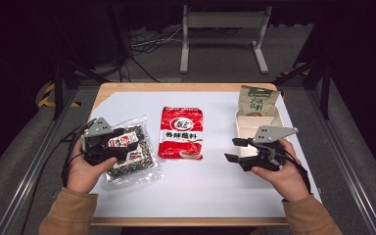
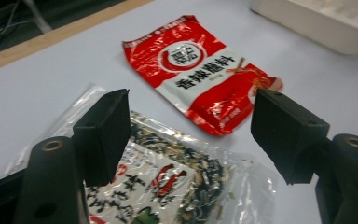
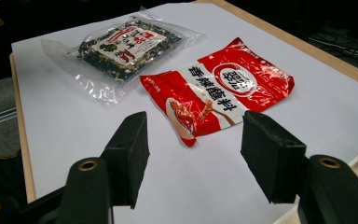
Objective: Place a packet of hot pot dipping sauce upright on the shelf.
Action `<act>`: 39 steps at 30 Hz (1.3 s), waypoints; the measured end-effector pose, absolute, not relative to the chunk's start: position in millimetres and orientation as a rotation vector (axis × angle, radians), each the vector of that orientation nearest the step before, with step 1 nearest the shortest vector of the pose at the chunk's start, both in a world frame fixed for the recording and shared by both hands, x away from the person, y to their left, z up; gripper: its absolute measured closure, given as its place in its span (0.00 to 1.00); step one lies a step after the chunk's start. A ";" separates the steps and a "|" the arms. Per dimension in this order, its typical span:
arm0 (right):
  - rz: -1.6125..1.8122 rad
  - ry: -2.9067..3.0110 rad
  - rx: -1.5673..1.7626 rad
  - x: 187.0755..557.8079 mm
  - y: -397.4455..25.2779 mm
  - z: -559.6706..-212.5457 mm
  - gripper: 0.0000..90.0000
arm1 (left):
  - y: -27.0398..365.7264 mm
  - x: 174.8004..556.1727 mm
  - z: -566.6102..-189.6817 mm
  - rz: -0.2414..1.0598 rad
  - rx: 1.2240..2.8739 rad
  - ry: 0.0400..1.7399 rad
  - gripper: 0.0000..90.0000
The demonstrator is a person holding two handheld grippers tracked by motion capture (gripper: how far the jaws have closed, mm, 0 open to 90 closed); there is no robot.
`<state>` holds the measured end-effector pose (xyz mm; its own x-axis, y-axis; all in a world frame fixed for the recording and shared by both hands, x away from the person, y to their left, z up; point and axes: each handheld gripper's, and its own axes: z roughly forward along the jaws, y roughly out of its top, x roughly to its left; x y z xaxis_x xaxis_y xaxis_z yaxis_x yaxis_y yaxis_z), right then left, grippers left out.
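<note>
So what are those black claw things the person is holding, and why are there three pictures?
They are hand-held grabbers with two black jaws each. The top picture looks down from above: the left gripper hovers over a clear packet of dark seaweed mix, and the right gripper is beside a white tray. The other two pictures come from small cameras riding on each grabber, looking along its jaws. On the white table also lie a red sauce packet and a green-and-tan bag in the tray. Both jaws are open, holding nothing.

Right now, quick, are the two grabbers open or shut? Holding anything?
Left gripper: open, holding nothing, above the clear seaweed packet.
Right gripper: open, holding nothing, facing the red packet.
</note>
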<state>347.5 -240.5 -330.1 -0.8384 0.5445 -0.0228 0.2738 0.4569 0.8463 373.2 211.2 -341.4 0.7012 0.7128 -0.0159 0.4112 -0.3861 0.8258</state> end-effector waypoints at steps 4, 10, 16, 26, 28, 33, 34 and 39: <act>1.329 2.427 0.694 347.4 -237.1 -331.9 0.46 | 228.5 381.4 -344.1 0.464 2.007 0.920 0.32; 1.328 2.430 0.681 347.7 -234.1 -336.8 0.46 | 236.2 389.4 -347.6 0.472 1.993 0.943 0.32; 1.323 2.437 0.686 349.4 -231.4 -341.5 0.45 | 228.2 406.9 -347.5 0.420 1.964 0.935 0.31; 1.319 2.460 0.674 350.8 -229.2 -348.2 0.45 | 201.8 450.0 -349.6 0.416 1.979 0.937 0.30; 1.323 2.461 0.672 350.9 -229.2 -349.3 0.45 | 197.1 459.4 -352.0 0.426 1.992 0.931 0.30; 1.318 2.469 0.672 352.0 -228.9 -353.9 0.45 | 186.4 480.0 -360.2 0.399 1.957 0.924 0.31; 1.315 2.470 0.673 352.5 -229.1 -354.9 0.45 | 186.4 480.0 -360.2 0.399 1.957 0.924 0.32; 1.318 2.468 0.687 353.0 -230.0 -356.6 0.45 | 171.4 503.7 -361.7 0.326 1.987 0.941 0.33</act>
<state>353.0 -230.0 -356.6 -0.8547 0.5190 -0.0059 0.2837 0.4767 0.8321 503.7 171.4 -361.7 0.6777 0.7244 -0.1263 0.4915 -0.3185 0.8106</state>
